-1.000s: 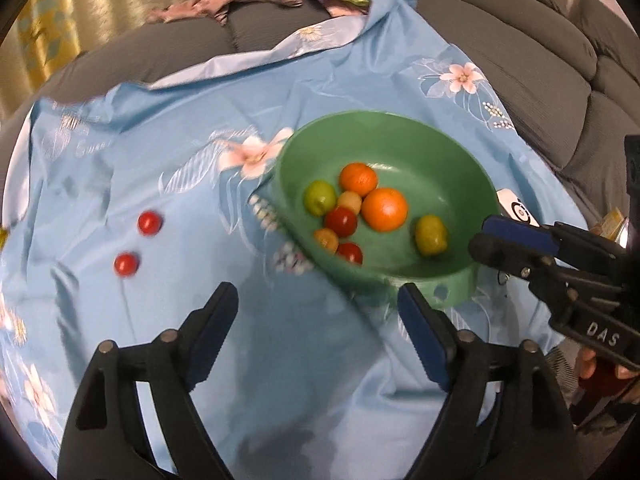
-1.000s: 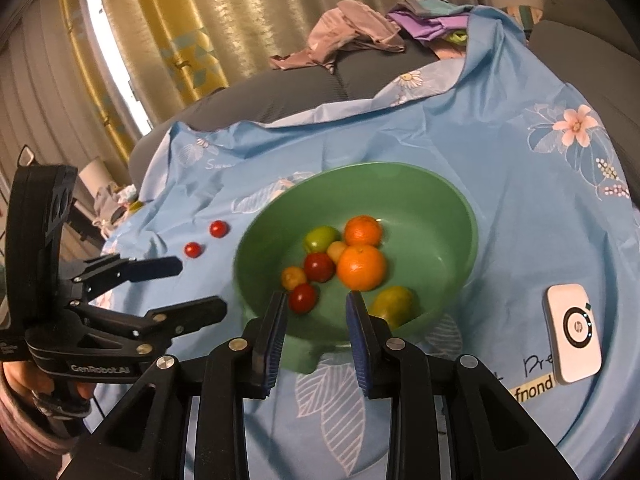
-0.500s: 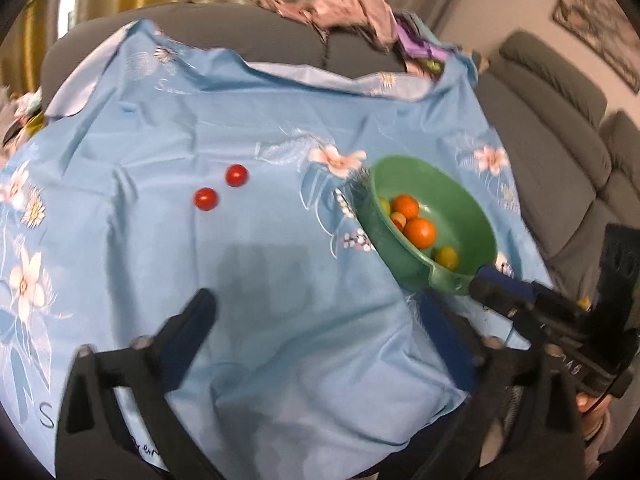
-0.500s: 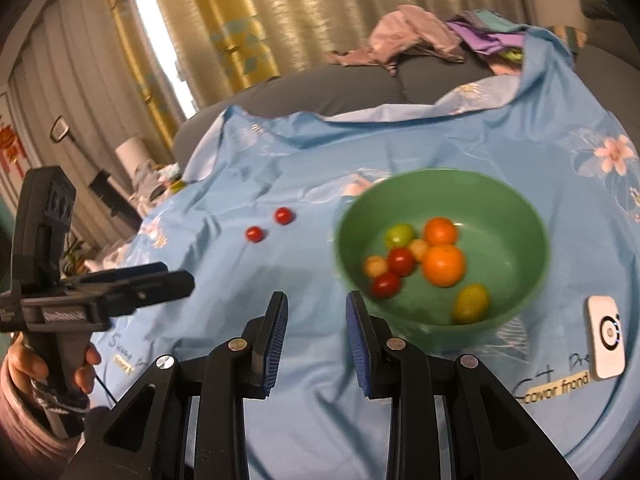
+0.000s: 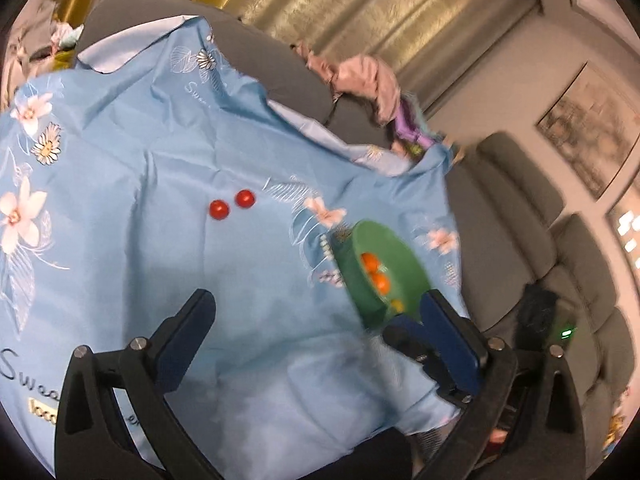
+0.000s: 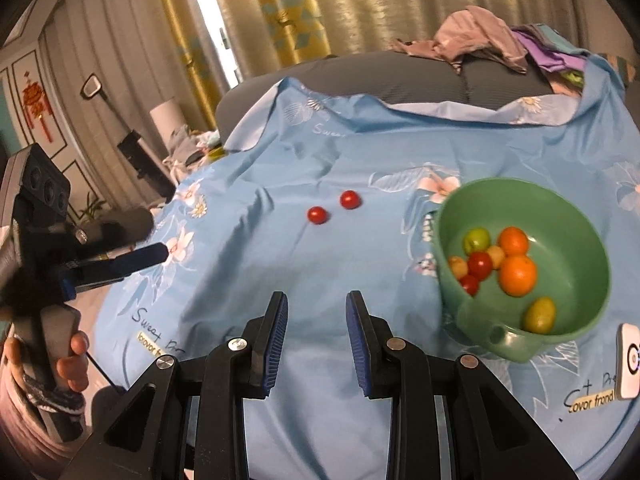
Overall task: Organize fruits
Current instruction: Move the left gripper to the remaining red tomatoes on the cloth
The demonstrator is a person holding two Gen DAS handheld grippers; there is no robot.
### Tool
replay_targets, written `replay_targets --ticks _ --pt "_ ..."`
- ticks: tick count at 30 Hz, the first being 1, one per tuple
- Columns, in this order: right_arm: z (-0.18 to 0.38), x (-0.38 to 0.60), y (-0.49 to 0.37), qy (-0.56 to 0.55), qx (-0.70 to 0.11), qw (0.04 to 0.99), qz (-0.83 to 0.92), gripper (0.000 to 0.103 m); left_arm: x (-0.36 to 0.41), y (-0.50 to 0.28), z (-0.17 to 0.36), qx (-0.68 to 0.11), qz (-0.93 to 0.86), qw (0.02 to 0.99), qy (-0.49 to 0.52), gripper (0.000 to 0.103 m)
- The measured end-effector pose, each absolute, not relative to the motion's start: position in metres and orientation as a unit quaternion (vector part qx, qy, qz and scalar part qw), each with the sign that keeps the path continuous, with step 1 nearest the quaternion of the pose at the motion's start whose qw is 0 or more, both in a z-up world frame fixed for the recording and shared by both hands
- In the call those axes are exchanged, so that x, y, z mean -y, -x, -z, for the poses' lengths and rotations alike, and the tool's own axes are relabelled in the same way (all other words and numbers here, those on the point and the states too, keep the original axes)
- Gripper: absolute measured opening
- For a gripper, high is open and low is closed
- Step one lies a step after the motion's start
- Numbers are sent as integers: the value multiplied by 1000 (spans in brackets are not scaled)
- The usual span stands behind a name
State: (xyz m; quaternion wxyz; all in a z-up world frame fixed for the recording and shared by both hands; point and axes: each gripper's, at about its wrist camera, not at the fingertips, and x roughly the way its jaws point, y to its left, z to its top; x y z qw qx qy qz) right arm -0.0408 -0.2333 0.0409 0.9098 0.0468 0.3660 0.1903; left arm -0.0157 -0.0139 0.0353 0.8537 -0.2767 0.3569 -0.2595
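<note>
In the left wrist view, the left tongs [image 5: 316, 322] gaped wide and empty over the blue floral cloth [image 5: 120, 184]; two red tomatoes [image 5: 232, 204] lay ahead, apart from the green bowl [image 5: 404, 264].

In the right wrist view, the right tongs [image 6: 316, 340] stood partly open, holding nothing. The bowl [image 6: 576, 216] held mixed fruits [image 6: 516, 274], the tomatoes [image 6: 333, 207] well left of it.

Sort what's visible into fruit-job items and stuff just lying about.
Job: two red tomatoes loose on the cloth; green bowl; fruit in the bowl.
Lying about: blue flowered cloth; white gadget; pile of clothes; sofa.
</note>
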Motion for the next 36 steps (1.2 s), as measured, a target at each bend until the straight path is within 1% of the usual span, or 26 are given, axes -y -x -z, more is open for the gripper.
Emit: replay_targets --ticks 3,5,9,14,19,23,29,36 --pt "-39 227 39 -44 -370 908 -191 30 10 12 -36 -339 303 840 296 102" --pt "-37 226 35 -44 -374 907 -189 30 12 13 -38 -325 319 843 285 102" --pt "-34 229 25 -50 -381 905 -182 30 29 2 -35 -381 301 857 173 102" --pt "-31 231 7 -53 -388 904 -173 30 38 -17 -26 -403 263 870 108 102" --pt "-27 230 -18 -51 -396 901 -171 30 43 -52 -11 -437 179 881 34 102" --pt "-19 227 -41 -52 -410 895 -169 31 36 -84 8 -451 164 876 44 102" --pt "-12 216 -88 -49 -422 890 -167 31 53 -130 30 -465 130 876 4 101" --pt "4 204 -143 -57 -444 881 -154 31 60 -165 55 -481 125 868 1 99"
